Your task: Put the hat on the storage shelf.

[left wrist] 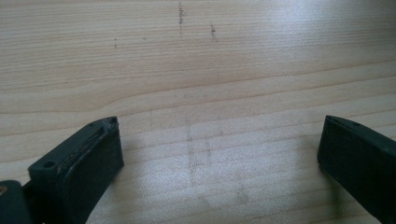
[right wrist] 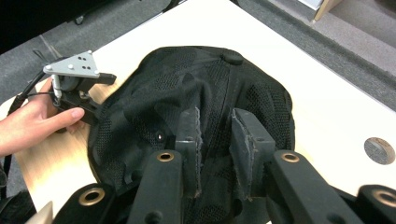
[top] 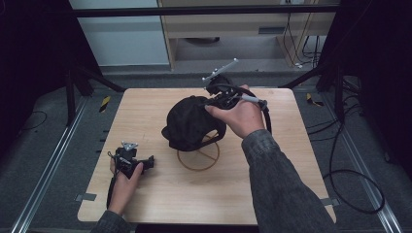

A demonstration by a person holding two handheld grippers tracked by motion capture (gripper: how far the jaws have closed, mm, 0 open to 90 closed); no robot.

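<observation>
A black mesh cap (top: 189, 121) sits over a wooden ring stand (top: 198, 158) in the middle of the table. My right gripper (top: 214, 99) comes at it from the far side, held in a hand. In the right gripper view the cap (right wrist: 210, 74) lies right under the right gripper (right wrist: 215, 114), whose jaws stand close together with a fold of the crown pinched between them. My left gripper (top: 151, 161) rests on the wood at the front left, apart from the cap. Its jaws (left wrist: 219, 130) are spread wide over bare wood. The left gripper (right wrist: 99, 95) lies beside the cap's edge.
The wooden table (top: 272, 189) has a small round hole (right wrist: 379, 150) near one side. Dark frame legs stand at the far corners, and cables (top: 350, 179) lie on the floor to the right. Bare wood stretches along the front edge.
</observation>
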